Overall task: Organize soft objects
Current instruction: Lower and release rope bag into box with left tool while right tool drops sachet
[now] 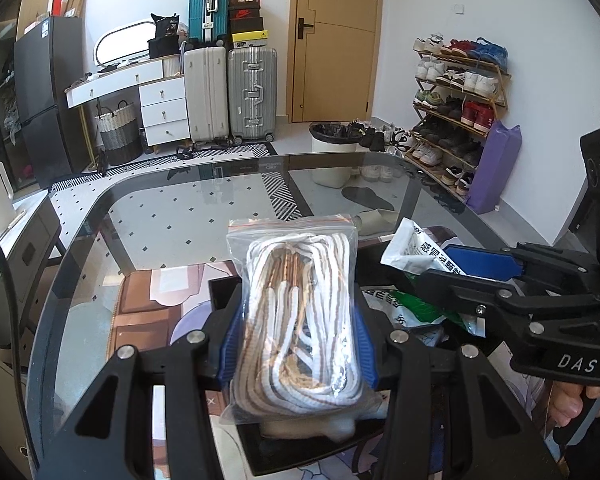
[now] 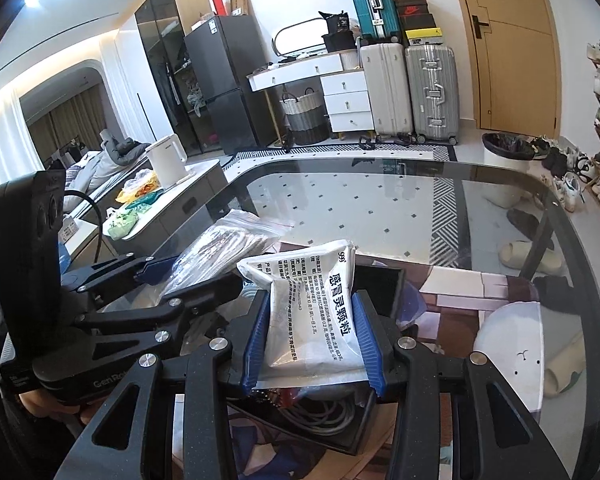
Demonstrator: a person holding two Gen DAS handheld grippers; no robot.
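Above the glass table (image 1: 172, 208), the left gripper (image 1: 296, 340) pinches a soft, slippery zip bag of laces (image 1: 300, 312) around its middle, while at its three o'clock the right gripper (image 2: 312, 340) squeezes a light, crinkly medicine sachet (image 2: 312, 312) midway, both likely yielding.

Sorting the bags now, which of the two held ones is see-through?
The zip bag of shoelaces in the left gripper is see-through; the medicine pouch in the right gripper is opaque white with printed text.
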